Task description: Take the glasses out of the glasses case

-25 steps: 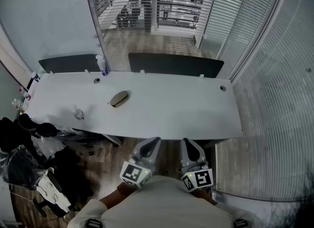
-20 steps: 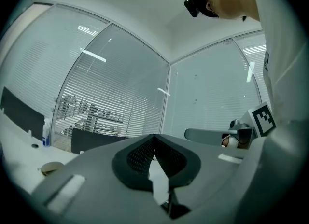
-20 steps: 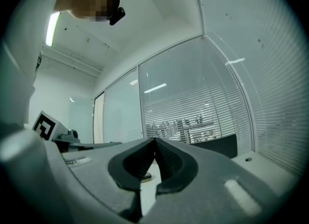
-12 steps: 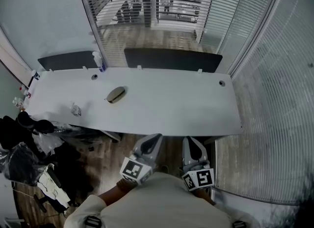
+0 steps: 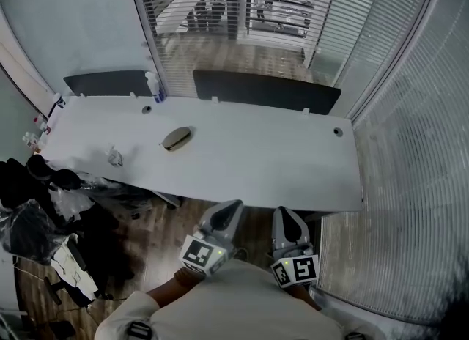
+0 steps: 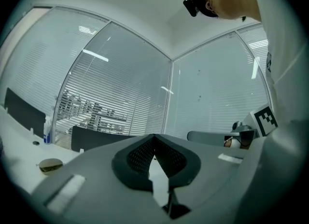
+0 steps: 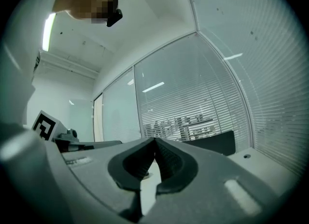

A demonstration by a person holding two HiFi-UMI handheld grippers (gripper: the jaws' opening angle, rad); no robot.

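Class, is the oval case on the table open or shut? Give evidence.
Shut, it seems: the tan oval glasses case lies as one low shell on the long white table, no lid raised.

The counter (image 5: 278, 163) lies open across its right half and near edge, while left of middle sits the glasses case (image 5: 176, 138), a crumpled scrap (image 5: 115, 157) lies nearer the left end, and dark panels (image 5: 264, 91) wall the far edge.

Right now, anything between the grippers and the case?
Nothing visible. Bare table separates the case from the left gripper and right gripper, both shut and empty off the near edge. A small object lies further left, off the path.
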